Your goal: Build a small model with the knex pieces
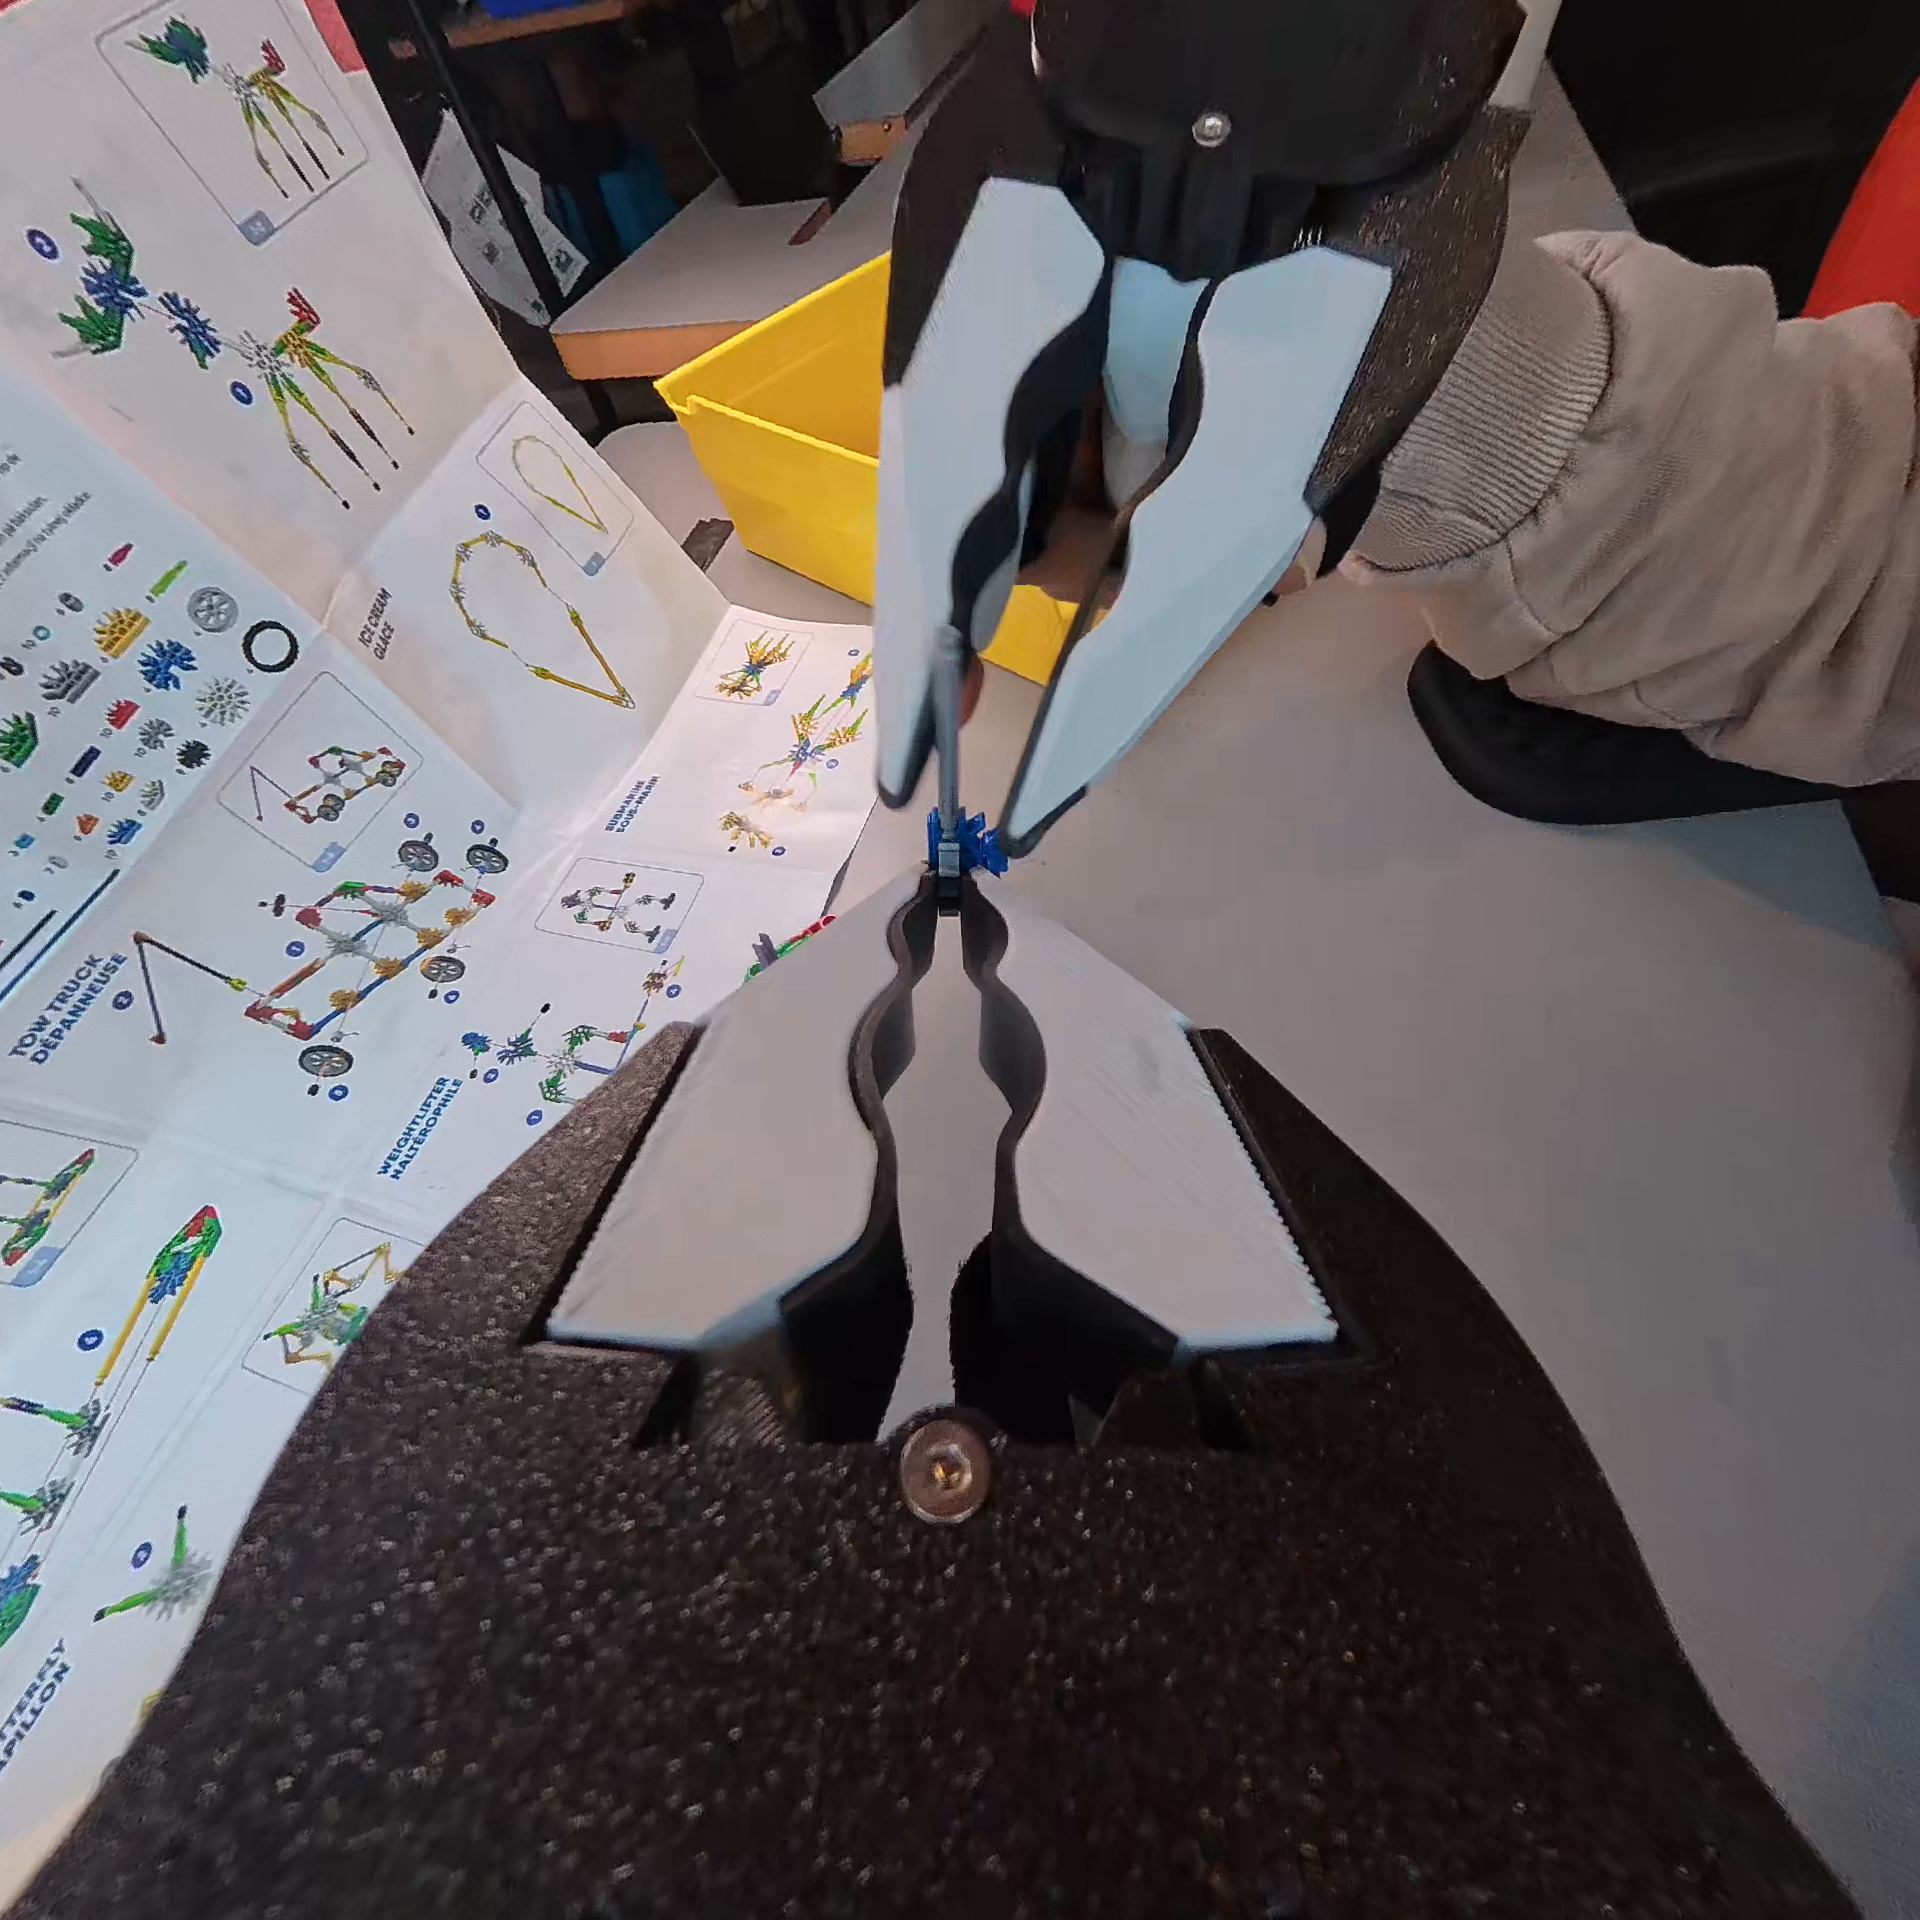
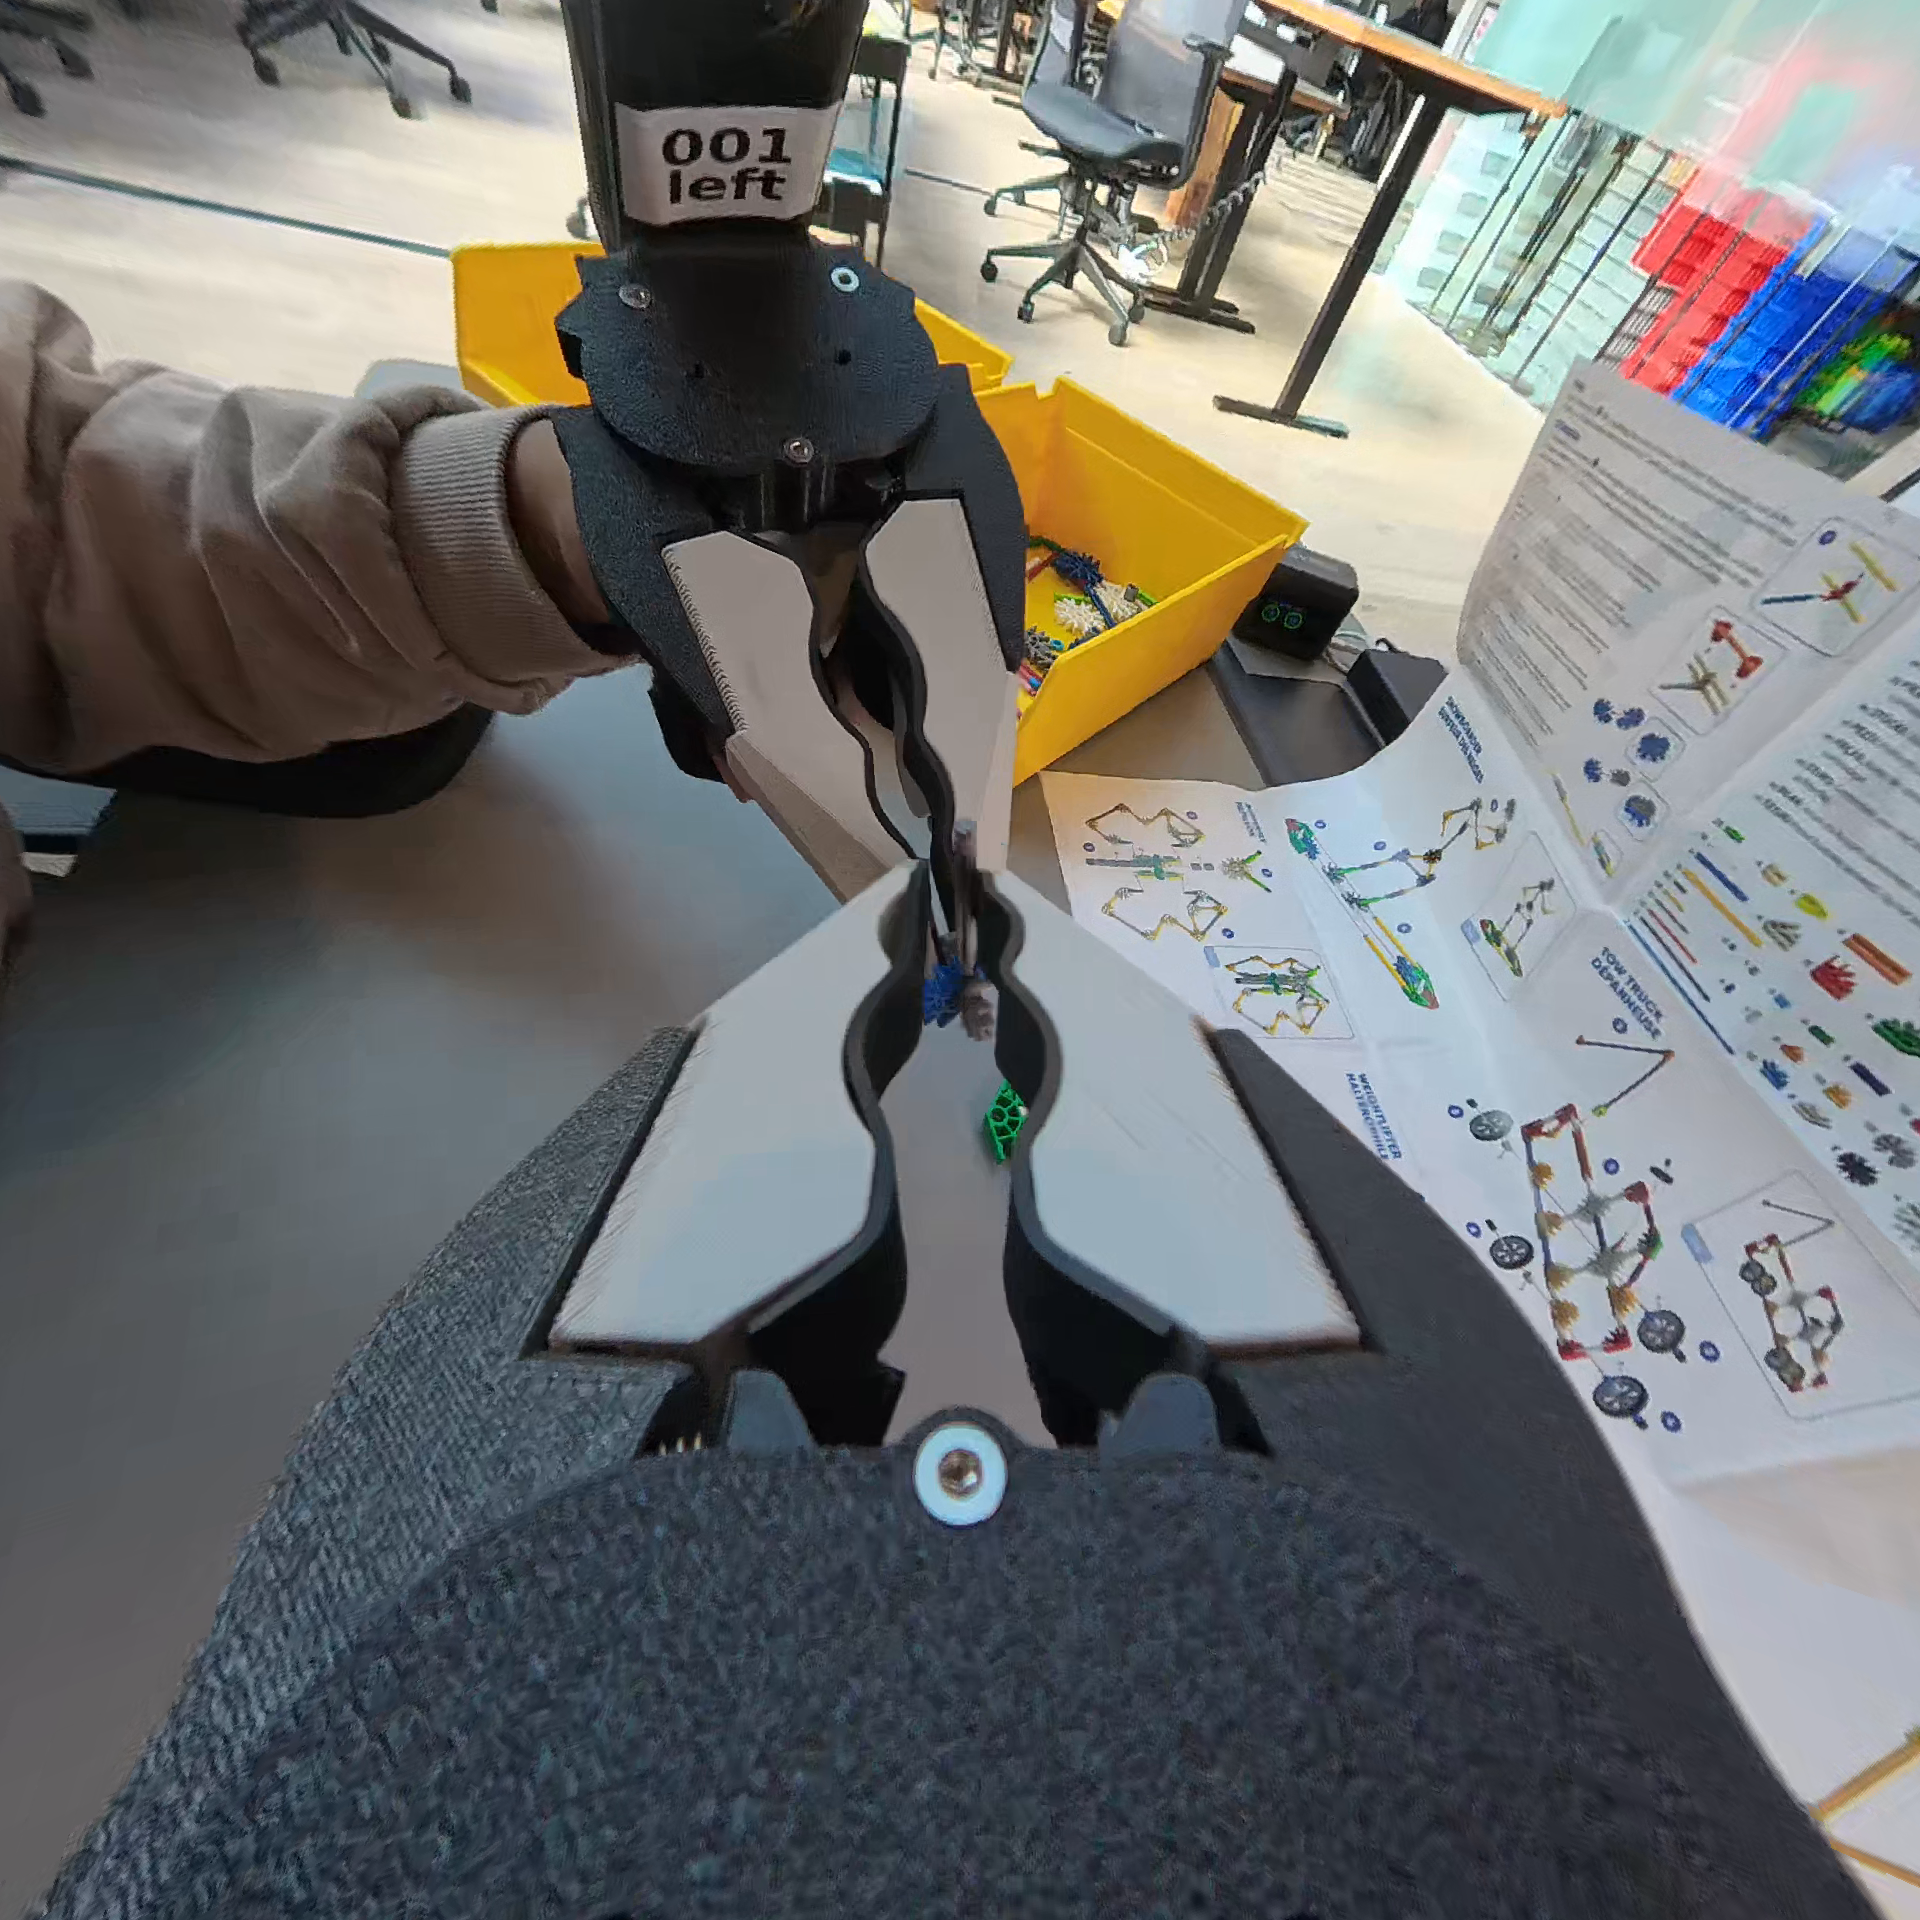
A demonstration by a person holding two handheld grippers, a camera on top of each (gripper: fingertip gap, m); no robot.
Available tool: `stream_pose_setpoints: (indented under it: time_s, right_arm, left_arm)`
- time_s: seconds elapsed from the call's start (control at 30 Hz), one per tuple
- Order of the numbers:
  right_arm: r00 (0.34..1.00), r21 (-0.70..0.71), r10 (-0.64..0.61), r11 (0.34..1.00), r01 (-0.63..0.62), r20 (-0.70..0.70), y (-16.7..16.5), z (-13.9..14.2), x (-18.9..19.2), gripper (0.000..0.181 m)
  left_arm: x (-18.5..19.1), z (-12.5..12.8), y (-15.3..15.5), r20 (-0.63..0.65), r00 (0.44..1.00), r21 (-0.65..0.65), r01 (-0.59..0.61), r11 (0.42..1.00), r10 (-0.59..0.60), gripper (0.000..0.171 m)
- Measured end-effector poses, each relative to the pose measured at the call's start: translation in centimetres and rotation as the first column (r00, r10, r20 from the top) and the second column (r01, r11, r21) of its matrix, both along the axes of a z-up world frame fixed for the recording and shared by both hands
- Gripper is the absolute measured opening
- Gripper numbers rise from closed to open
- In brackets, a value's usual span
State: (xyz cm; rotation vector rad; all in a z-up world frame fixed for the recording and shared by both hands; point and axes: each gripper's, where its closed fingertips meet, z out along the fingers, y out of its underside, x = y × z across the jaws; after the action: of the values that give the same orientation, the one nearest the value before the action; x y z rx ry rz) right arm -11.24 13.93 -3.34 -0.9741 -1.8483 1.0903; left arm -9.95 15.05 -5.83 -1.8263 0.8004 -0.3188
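Observation:
My left gripper [image 1: 948, 888] is shut on the near end of a thin grey rod [image 1: 948, 717], just above the grey table [image 1: 1455, 1039]. A small blue snowflake-shaped connector [image 1: 966, 844] sits on the rod right at my fingertips. My right gripper [image 1: 961, 816] comes down from above, its fingers either side of the connector with the right fingertip touching it. In the right wrist view my right gripper [image 2: 956, 883] is closed to a narrow gap around the blue connector [image 2: 940, 992] and the rod [image 2: 977, 1006]. The left gripper [image 2: 966, 831] meets it tip to tip.
A yellow bin [image 1: 790, 436] with loose coloured pieces [image 2: 1081, 603] stands behind the grippers. A large folded instruction sheet [image 1: 312, 831] covers one side of the table [image 2: 1558, 1039]. A green connector [image 2: 1003, 1122] lies on the table under my right gripper. Beige sleeves [image 1: 1610, 520] hold both grippers. The grippers are tip to tip, or close to it.

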Motion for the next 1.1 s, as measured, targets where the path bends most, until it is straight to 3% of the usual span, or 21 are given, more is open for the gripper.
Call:
stream_pose_setpoints:
  time_s: [0.1, 0.23, 0.37, 0.43, 0.53, 0.7, 0.77, 0.9, 1.03, 1.1]
  right_arm:
    - [0.999, -0.048, 0.010, 0.999, -0.011, -0.031, 0.1, 0.4, -0.1, 0.001]
    - [0.989, -0.207, 0.070, 0.973, -0.097, -0.133, -0.5, 2.8, 0.4, 0.001]
    - [0.939, -0.325, 0.195, 0.902, -0.286, -0.284, -2.5, 5.8, 2.1, 0.001]
    - [0.912, -0.354, 0.238, 0.865, -0.356, -0.335, -3.3, 6.7, 2.7, 0.001]
    - [0.882, -0.409, 0.278, 0.804, -0.431, -0.382, -3.8, 7.7, 3.5, 0.001]
    - [0.824, -0.564, 0.302, 0.614, -0.553, -0.480, -3.8, 9.4, 4.4, 0.001]
    - [0.808, -0.620, 0.310, 0.523, -0.585, -0.501, -3.8, 9.4, 4.4, 0.000]
    - [0.747, -0.699, 0.338, 0.276, -0.660, -0.572, -3.8, 9.6, 4.7, 0.000]
    - [0.707, -0.718, 0.328, 0.110, -0.687, -0.626, -3.7, 9.4, 4.8, 0.003]
    - [0.699, -0.721, 0.318, 0.066, -0.690, -0.640, -3.8, 9.3, 4.7, 0.001]
  left_arm:
    - [-0.2, 0.2, -0.1, -0.047, 0.999, 0.026, -0.005, 1.000, 0.006, 0.002]
    - [0.4, 2.2, -0.9, 0.033, 0.998, 0.104, 0.051, 0.993, -0.054, 0.004]
    - [1.4, 4.4, -1.9, 0.223, 0.963, 0.113, 0.130, 0.985, -0.153, 0.036]
    - [2.4, 5.2, -2.8, 0.301, 0.926, 0.124, 0.199, 0.972, -0.228, 0.035]
    - [3.9, 6.3, -4.3, 0.342, 0.875, 0.180, 0.298, 0.937, -0.344, 0.013]
    - [4.6, 8.0, -4.7, 0.368, 0.850, 0.290, 0.281, 0.915, -0.377, 0.011]
    - [4.7, 7.9, -4.6, 0.306, 0.881, 0.324, 0.259, 0.910, -0.360, 0.011]
    - [5.1, 7.9, -4.9, 0.205, 0.914, 0.391, 0.253, 0.885, -0.351, 0.009]
    - [5.0, 7.5, -4.5, 0.114, 0.944, 0.438, 0.233, 0.868, -0.311, 0.009]
    - [5.0, 7.3, -4.5, 0.085, 0.950, 0.461, 0.231, 0.857, -0.302, 0.009]
